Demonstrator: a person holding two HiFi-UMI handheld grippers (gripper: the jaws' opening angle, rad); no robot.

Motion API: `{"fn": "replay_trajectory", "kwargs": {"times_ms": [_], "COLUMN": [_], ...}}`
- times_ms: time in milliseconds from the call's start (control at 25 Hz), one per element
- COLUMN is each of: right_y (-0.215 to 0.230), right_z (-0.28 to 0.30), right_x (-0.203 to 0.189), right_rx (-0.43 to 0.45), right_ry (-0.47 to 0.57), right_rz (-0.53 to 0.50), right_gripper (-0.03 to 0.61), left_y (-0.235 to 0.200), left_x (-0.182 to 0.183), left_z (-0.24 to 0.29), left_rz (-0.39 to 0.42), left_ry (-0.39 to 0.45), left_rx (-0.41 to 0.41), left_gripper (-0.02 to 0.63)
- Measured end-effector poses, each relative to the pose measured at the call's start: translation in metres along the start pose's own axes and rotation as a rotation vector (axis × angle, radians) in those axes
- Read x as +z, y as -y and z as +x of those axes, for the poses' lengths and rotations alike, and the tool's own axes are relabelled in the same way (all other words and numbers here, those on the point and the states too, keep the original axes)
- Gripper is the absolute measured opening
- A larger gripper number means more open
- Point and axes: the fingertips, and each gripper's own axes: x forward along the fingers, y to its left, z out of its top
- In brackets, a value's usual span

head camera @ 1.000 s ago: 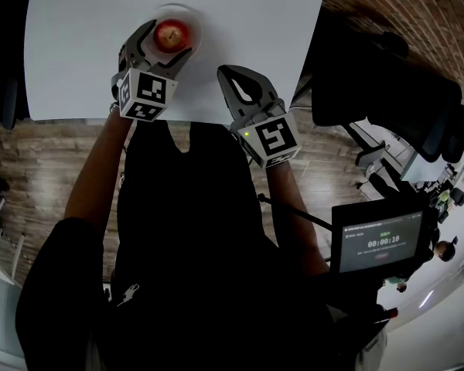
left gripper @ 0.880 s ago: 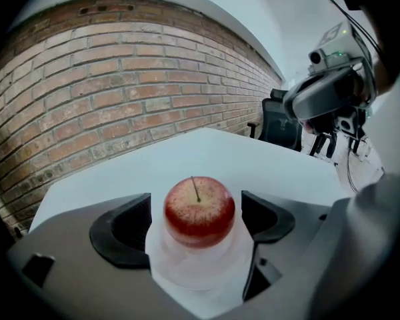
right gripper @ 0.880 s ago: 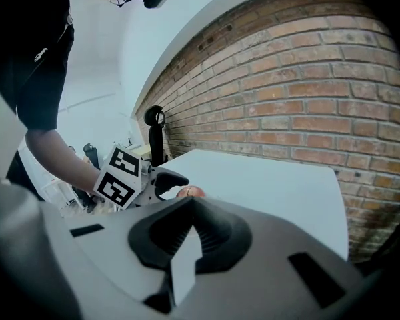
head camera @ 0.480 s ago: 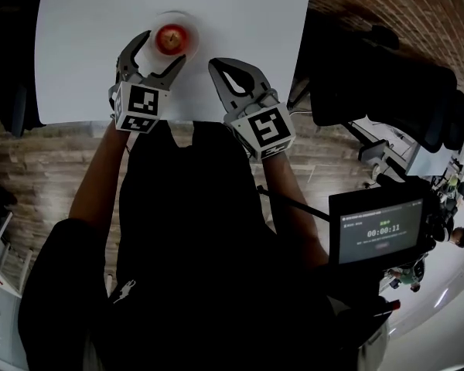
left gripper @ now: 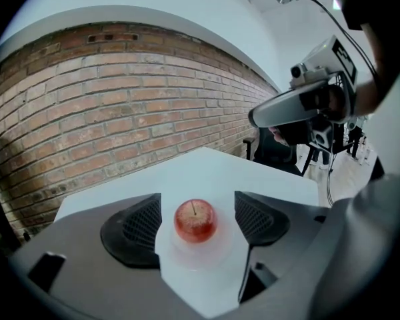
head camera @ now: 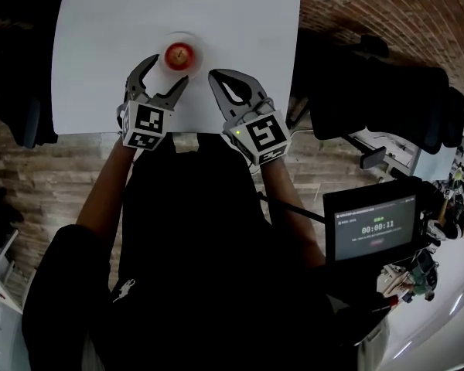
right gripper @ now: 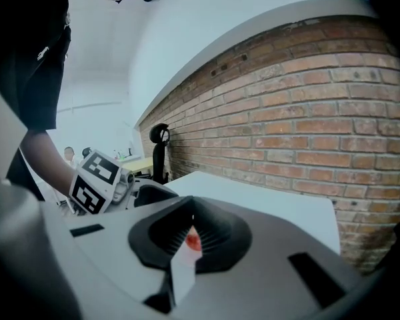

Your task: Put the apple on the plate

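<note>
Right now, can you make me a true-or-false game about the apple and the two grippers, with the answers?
1. The apple sits on the plate. True.
2. The left gripper squeezes the apple. False: its jaws are apart, though they have just been closing a bit, and the apple shows between them untouched.
3. The right gripper has its jaws together and holds nothing. True.
4. The table is black. False: it is white.

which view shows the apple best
The left gripper view: the apple sits large and unobstructed on the plate, stem visible. The head view shows it small from above; the right gripper view shows only a red sliver past its fingers.
</note>
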Motion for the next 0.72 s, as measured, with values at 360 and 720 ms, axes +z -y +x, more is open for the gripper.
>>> {"fn": "replay_trajectory", "kwargs": {"times_ms": [360,720], "right_y": [-0.011,-0.018], "right_z": [-0.013,-0.017], "right_x": [0.017,0.037], "right_rx": [-0.021,-0.021], "right_ry": [0.027,0.079], "right_rz": [-0.024,-0.030], "right_gripper": [0.004,0.003], "left_y": [0.002,-0.007], "left_x": [0.016,0.026], "left_z": [-0.017,-0.033], "left_rz": [0.013,0.028], "left_ry": [0.026,0.045], "left_rx": [-0.007,0.011], "left_gripper": [0.350,0.350]}}
